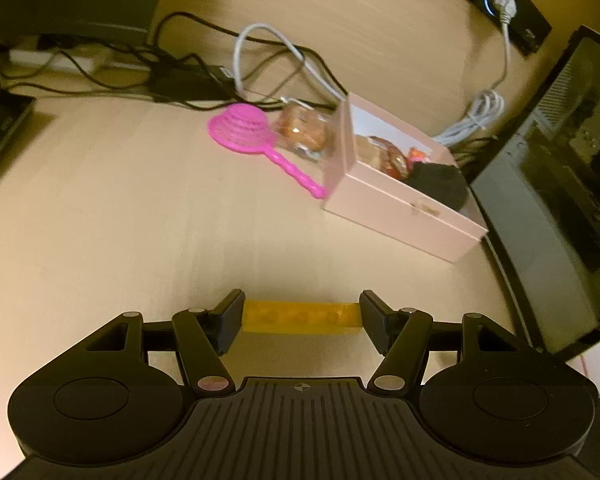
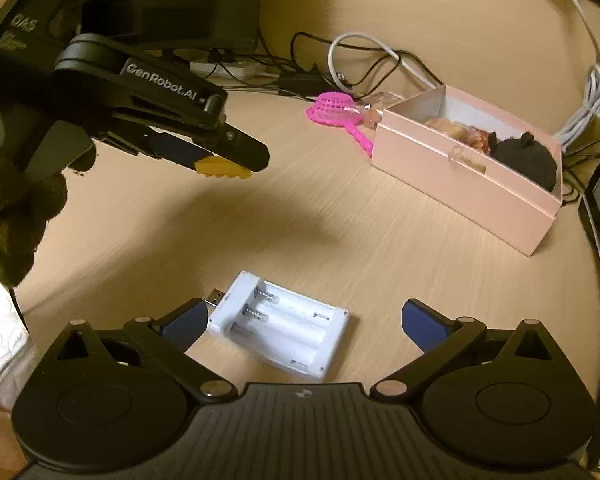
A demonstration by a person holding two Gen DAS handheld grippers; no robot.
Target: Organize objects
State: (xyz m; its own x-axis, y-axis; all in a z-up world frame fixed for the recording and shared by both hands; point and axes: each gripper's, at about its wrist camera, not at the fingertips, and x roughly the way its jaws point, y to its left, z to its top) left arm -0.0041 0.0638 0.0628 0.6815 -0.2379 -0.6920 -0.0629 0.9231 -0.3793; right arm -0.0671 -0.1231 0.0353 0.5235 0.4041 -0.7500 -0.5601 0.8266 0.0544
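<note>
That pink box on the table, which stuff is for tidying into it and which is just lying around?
For the tidying:
- pink box
- yellow block, held in the left gripper
- white battery holder, between the open right gripper's fingers
- pink strainer

Just lying about:
- black cables
- white cable
- monitor

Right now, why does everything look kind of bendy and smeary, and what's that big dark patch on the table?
Left wrist view: the fisheye lens bends the table edges, and the pink strainer looks smeared by motion blur. Right wrist view: the dark patch is a soft shadow lying under the left hand-held gripper; the white battery holder up close is fairly sharp, while the pink box is slightly blurred.
</note>
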